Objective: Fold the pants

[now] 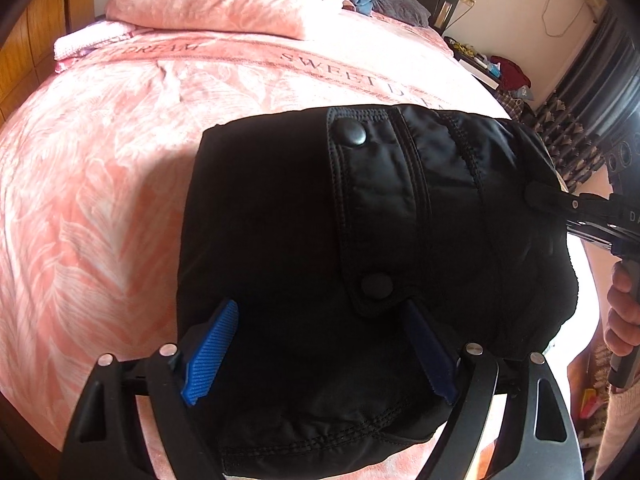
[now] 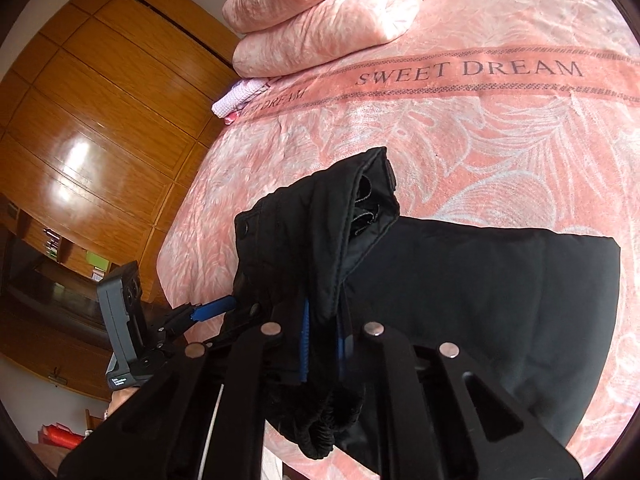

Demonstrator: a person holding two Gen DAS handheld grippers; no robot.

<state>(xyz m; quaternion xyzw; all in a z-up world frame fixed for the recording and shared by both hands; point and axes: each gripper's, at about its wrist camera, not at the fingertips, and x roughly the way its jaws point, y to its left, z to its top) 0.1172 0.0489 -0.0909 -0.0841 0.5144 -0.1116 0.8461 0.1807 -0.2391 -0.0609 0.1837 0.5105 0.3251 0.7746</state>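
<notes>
Pants point(image 1: 400, 200): black, padded, snap buttons along the fly flap. Waist end lifted off the pink bedspread point(image 1: 120, 200); the rest lies flat on the bed toward the right in the right wrist view, legs already doubled or stacked as far as can be told.

Left gripper point(image 1: 320, 352): blue pads spread wide, fabric of the waist area lying between and over them. Right pad half hidden in cloth. Fingers look released, not pinching; whether cloth rests on them or is merely draped in front, cannot tell.

Right gripper point(image 2: 322, 344): blue pads drawn close together with a fold of waistband cloth caught between them. Clenched on the pants; elastic edge dangles below the fingers. In the left wrist view its black fingertip meets the garment's far right edge.

Step, by my reading: waist end raised for carrying over onto the leg portion, a mid-task fold.

Next move would call for the left fingers to close on the opposite waist corner, so both corners travel level, then lay the raised part squarely onto the flat part. Slippery shell fabric may slide from a one-sided hold.

Folded pink quilt point(image 2: 320, 12) sits at the bed's far end, well apart.
</notes>
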